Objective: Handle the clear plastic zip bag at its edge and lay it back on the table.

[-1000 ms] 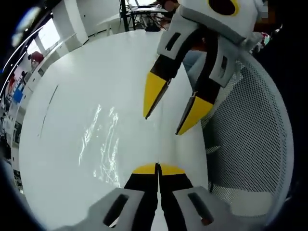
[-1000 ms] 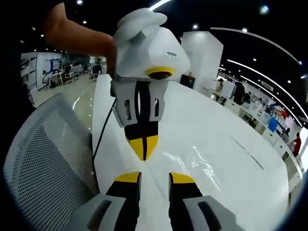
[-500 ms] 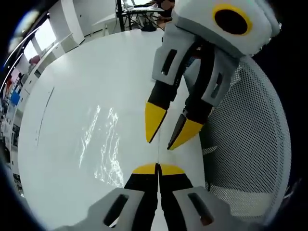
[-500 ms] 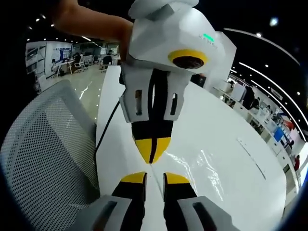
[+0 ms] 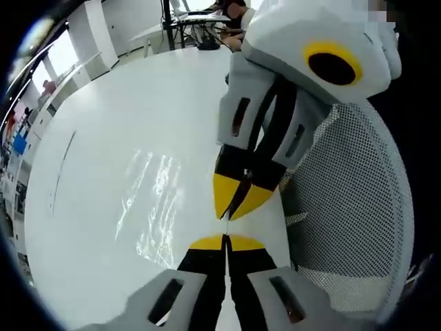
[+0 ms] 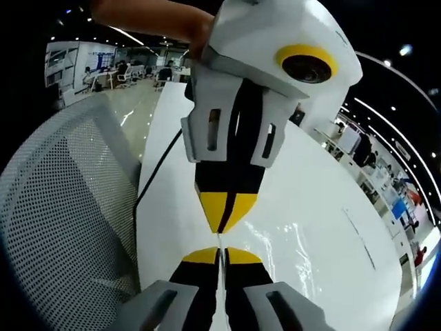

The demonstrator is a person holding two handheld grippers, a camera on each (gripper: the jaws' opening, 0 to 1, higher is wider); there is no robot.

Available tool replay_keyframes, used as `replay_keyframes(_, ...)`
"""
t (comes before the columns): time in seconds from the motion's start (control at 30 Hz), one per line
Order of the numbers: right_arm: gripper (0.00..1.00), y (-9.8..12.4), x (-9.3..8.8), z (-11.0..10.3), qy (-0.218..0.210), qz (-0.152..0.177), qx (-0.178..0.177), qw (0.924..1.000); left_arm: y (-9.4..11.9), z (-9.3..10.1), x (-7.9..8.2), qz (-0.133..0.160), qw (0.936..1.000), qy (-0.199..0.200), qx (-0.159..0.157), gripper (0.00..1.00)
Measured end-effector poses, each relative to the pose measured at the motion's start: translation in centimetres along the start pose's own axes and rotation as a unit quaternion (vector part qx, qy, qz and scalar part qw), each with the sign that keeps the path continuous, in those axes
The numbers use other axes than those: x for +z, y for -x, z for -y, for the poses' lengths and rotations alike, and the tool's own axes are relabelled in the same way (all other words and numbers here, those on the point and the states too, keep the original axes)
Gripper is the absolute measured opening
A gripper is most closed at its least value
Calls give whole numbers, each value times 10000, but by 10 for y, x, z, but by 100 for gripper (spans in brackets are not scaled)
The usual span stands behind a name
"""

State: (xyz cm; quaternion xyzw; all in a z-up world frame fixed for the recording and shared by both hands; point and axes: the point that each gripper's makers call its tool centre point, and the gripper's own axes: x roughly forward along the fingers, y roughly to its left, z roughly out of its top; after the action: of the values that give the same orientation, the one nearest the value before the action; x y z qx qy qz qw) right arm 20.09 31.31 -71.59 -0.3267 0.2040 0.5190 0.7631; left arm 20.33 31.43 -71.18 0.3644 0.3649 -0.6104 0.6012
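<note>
The clear plastic zip bag [image 5: 153,203] lies glinting on the white table [image 5: 138,96], its near edge raised as a thin line between the two grippers. My left gripper [image 5: 226,241] is shut on that edge. My right gripper [image 5: 233,208] points down from the upper right, tip to tip with the left one, and has its jaws together on the same edge. In the right gripper view, my right gripper [image 6: 221,256] is shut at the bottom, the left gripper [image 6: 224,221] hangs just above it, and the bag [image 6: 296,241] shines to the right.
A white mesh chair back [image 5: 351,207] stands against the table's near edge [image 6: 62,227]. A black cable [image 6: 155,181] runs along that edge. A person's forearm [image 6: 158,17] holds the left gripper. Office desks and people are far behind.
My right gripper has moved in to meet the left one, and its jaws have gone from open to shut on the bag's edge. The left gripper stayed shut.
</note>
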Motion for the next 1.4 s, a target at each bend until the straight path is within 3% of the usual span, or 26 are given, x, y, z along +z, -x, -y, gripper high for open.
replay_keyframes(0.1, 0, 1, 0, -1, 74, -1, 13, 10000, 1, 1, 1, 57, 10000, -32, 6, 0)
replay_keyframes(0.23, 0, 3, 0, 0, 116, 5, 27, 9999, 3, 0, 4, 253, 9984, -502, 67, 0)
replay_keyframes(0.37, 0, 4, -1, 2, 142, 0, 23, 9999, 6, -2, 7, 487, 9971, -570, 114, 19)
replay_keyframes(0.53, 0, 6, 0, 5, 184, 18, -27, 9998, 8, -8, -3, 441, 9958, -743, 302, 20)
replay_keyframes(0.77, 0, 9, -3, 8, 198, 19, -82, 9998, 17, -14, -10, 642, 9952, -603, 429, 30)
replay_keyframes(1.23, 0, 16, -2, 14, 116, 108, -196, 9997, 22, -26, -35, 725, 9937, -628, 580, 27)
replay_keyframes(1.4, 0, 17, 0, 15, 85, 140, -200, 9997, 22, -27, -41, 649, 9934, -746, 581, 20)
